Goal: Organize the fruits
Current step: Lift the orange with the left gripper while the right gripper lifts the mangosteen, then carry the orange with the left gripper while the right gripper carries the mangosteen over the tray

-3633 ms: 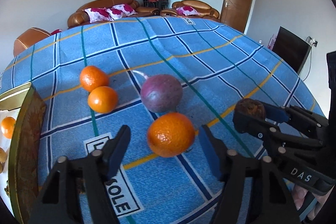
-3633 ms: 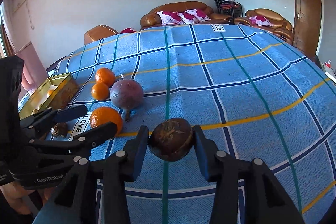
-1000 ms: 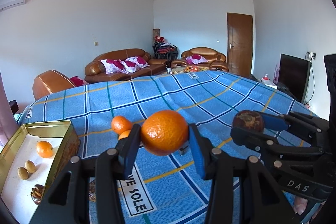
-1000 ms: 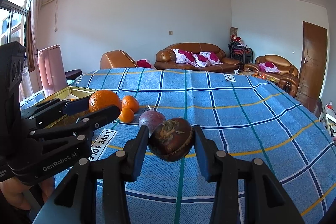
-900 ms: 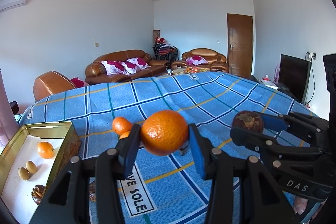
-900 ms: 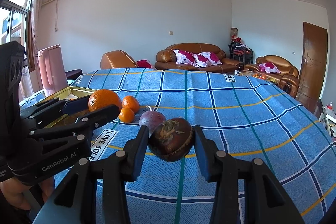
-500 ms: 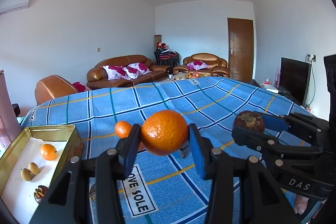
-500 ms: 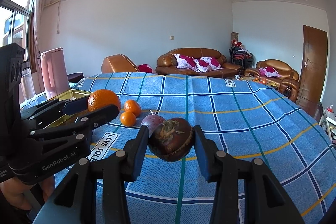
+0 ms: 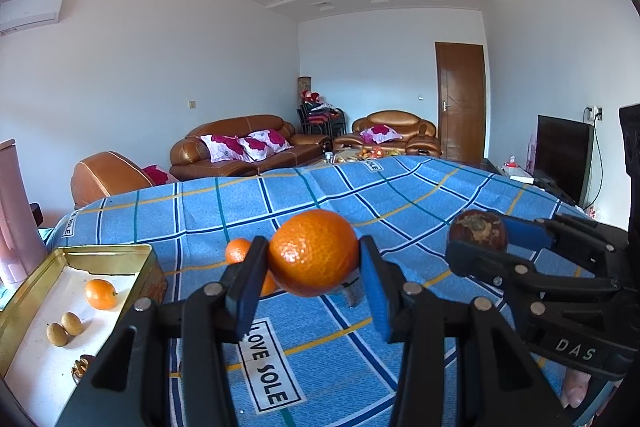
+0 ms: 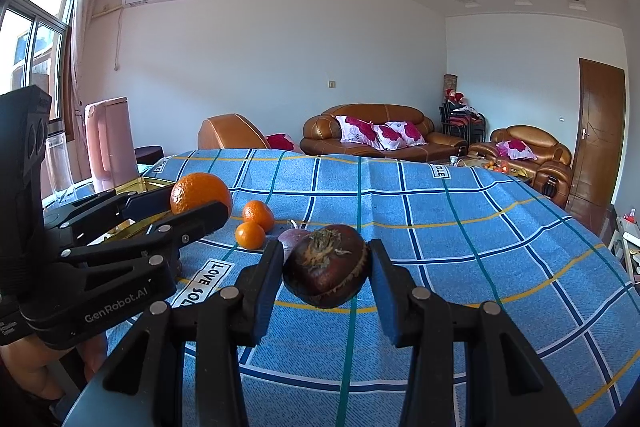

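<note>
Above the blue checked cloth (image 9: 248,211) we clamp an orange (image 9: 314,253) in the left gripper (image 9: 312,279) and a dark brown fruit (image 10: 326,267) in the right gripper (image 10: 325,287), beside the gold tin (image 9: 100,251) holding a small orange (image 9: 101,293), two yellowish fruits (image 9: 64,329) and a brown nut (image 9: 82,367).

Both tongs are matte black plastic with blue pads lining the inner faces of the fingers. Silver round screws dot the left tongs (image 9: 312,263) and the right tongs (image 10: 326,267) along their angular arms. One carries white "GenRobot.AI" lettering on its side; the other reads "DAS".
</note>
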`<state>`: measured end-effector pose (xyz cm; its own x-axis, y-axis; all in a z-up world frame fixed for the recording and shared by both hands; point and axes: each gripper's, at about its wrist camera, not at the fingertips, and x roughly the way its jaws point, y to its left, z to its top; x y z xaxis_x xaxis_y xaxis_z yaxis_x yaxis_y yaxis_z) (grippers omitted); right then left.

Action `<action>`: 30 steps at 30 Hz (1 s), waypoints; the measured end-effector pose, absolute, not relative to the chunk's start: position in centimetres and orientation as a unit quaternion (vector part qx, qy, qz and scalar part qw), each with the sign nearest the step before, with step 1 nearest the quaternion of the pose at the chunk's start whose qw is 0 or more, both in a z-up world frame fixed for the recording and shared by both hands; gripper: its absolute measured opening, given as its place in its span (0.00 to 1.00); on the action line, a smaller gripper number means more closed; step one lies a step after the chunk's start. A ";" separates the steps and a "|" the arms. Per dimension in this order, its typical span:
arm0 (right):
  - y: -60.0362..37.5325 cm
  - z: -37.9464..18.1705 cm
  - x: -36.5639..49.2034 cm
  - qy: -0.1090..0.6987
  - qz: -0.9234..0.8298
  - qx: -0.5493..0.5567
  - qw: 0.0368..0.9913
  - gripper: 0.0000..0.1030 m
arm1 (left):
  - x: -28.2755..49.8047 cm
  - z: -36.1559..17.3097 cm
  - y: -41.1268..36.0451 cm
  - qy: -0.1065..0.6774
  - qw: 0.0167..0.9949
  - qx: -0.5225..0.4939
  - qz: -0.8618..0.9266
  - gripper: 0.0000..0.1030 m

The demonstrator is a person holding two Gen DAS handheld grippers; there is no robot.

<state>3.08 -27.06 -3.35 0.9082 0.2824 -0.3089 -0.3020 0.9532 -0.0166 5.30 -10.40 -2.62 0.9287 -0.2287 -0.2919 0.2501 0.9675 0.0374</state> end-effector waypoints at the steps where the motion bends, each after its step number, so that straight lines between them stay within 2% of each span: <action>1: -27.1 -3.3 3.0 0.152 0.151 -0.032 0.976 0.44 | 5.2 -2.6 -10.4 0.142 0.982 0.038 -0.121 0.46; 30: -22.6 -3.7 3.7 0.179 0.206 -0.046 0.961 0.44 | 4.2 -2.4 -6.7 0.162 0.983 0.034 -0.073 0.46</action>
<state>3.75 -22.65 -3.68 0.8508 0.3792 -0.3639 -0.4123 0.9110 -0.0146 4.17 -6.71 -2.45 0.9368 -0.1325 -0.3237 0.1546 0.9870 0.0434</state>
